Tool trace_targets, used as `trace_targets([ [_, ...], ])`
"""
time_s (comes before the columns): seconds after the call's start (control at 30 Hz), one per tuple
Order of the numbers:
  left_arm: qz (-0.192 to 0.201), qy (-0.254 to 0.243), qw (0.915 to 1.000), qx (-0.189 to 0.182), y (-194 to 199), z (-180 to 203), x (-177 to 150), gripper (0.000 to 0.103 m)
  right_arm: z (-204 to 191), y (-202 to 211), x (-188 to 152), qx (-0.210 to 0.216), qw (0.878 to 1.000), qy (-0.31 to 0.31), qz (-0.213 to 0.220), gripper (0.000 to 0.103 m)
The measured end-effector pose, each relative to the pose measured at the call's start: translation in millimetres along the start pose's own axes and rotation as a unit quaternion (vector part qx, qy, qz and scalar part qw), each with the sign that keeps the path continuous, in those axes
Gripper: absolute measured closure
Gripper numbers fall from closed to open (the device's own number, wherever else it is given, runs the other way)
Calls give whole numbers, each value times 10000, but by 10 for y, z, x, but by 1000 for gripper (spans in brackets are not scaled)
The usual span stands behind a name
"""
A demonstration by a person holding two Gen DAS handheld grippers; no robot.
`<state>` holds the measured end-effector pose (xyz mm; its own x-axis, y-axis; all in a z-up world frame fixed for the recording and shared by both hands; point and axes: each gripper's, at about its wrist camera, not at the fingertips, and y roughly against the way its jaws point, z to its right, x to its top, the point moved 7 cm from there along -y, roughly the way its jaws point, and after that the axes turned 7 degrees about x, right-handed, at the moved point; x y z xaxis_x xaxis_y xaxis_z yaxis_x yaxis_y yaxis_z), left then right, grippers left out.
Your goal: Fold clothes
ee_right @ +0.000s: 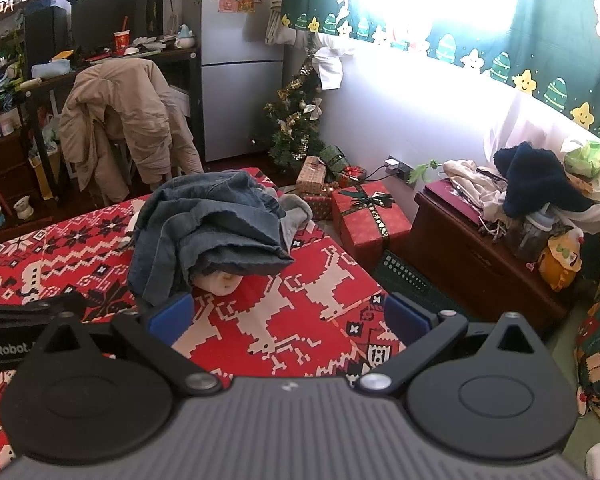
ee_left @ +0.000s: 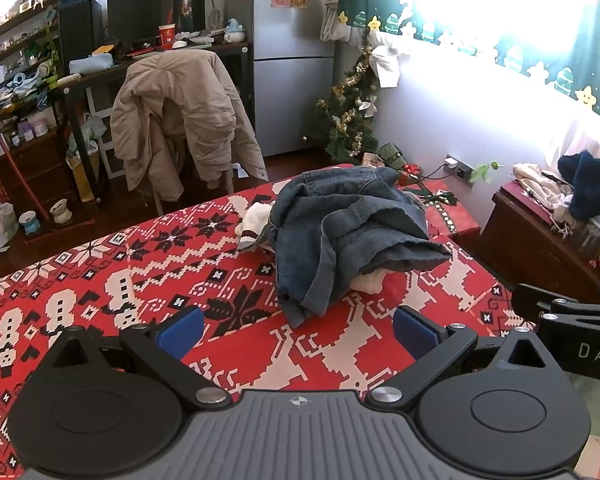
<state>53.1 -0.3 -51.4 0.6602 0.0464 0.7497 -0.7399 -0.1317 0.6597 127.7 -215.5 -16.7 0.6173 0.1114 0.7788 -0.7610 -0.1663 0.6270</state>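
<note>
A crumpled pile of clothes (ee_left: pixel 340 232) sits toward the far right part of the surface (ee_left: pixel 172 280). On top lies blue denim (ee_right: pixel 212 220), with white fabric (ee_left: pixel 368 280) showing under its near edge and a pale sock-like piece (ee_left: pixel 256 220) at its left. The surface wears a red cloth patterned with white reindeer, snowmen and black snowflakes.

The left hand-held gripper (ee_left: pixel 296 332) and the right hand-held gripper (ee_right: pixel 286 320) both hover near the pile with jaws spread wide, released, grasping nothing.

Beyond the surface stands one chair draped with a beige jacket (ee_left: pixel 176 120). There is also one grey refrigerator (ee_left: pixel 288 60), one small Christmas tree (ee_left: pixel 350 120), a red gift box (ee_right: pixel 370 220) and one dark wooden chest (ee_right: pixel 484 256) heaped with garments.
</note>
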Motion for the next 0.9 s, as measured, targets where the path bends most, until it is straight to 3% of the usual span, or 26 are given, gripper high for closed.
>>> trace_targets([
  [0.27,-42,117,9998,133,-96,-49,-63,1,58,-72,-27,-9,9999,-132,-8,1],
  [0.47,-89,274,9994,169,-233,-98,-131,1,77,-116,-38,-313,9994,-42,138,1],
  [0.63,139,313,9990,272,-364,-143,-162,1,93,-242,-47,-146,9997,-110,159,1],
  [0.77,147,528,9985,-87,-507,-155,-193,0,90,-434,-71,49,9999,-155,36,1],
  [0.9,113,588,9981,-145,-720,-131,-232,1,107,-609,-88,329,9986,-365,210,1],
])
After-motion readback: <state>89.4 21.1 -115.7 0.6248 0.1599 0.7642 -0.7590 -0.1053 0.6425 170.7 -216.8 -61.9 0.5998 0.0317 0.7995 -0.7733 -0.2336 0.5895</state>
